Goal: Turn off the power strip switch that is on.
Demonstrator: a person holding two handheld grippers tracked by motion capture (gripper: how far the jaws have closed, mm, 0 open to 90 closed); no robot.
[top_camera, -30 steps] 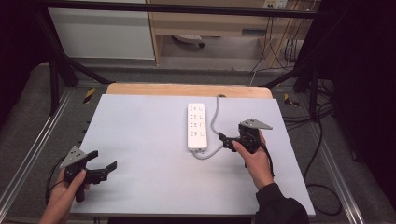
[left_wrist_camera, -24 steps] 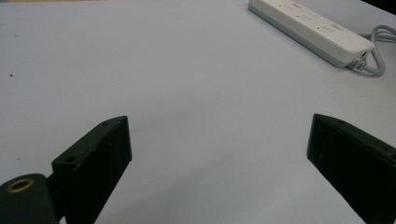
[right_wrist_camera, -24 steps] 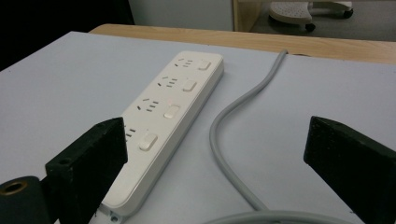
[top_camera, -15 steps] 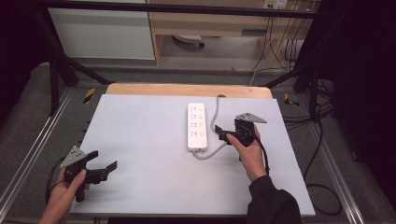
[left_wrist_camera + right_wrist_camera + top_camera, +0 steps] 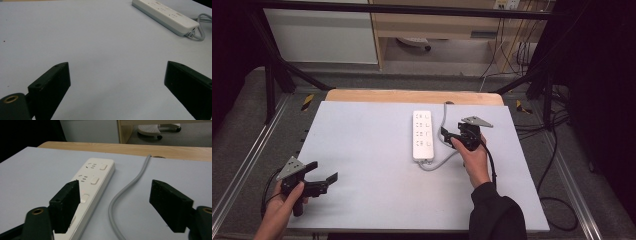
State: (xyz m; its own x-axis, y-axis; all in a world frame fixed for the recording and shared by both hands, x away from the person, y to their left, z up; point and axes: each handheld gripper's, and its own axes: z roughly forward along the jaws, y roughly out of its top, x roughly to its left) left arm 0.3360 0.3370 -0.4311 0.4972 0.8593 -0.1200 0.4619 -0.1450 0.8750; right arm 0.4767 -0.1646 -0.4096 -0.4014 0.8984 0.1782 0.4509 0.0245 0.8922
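Right gripper [image 5: 446, 136]: jaws stand wide apart and hold nothing. In the right gripper view [image 5: 115, 202] the near jaw overlaps the edge of the power strip [image 5: 92, 185] and the far jaw sits beyond the grey cable [image 5: 125, 192], so the cable runs up between them; whether either jaw touches the strip cannot be told. A small red light shows on the strip beside one of its switches.

Change noted: against the high view of a second ago, the right hand [image 5: 474, 155] has moved forward and leftward across the table, bringing the gripper from a position clear of the strip to one just beside its right-hand edge, over the loop of cable. The jaw opening appears unchanged.

Position of the work item: in the high view the power strip [image 5: 422, 135] lies flat at the centre-rear of the grey table [image 5: 362, 150], long axis running away from the person, with the cable [image 5: 439, 162] leaving the near end, curling right and running back along the strip's right side to the rear edge.

Left gripper [image 5: 324, 182]: jaws wide, empty, low over bare table at the near left corner, well apart from the strip; in its own view [image 5: 117, 82] the strip [image 5: 165, 15] lies far off. No movement from a second ago.

Assessment: the approach is under way and nothing is yet gripped. The right gripper is placed either for the cable or for a switch; which cannot be determined.
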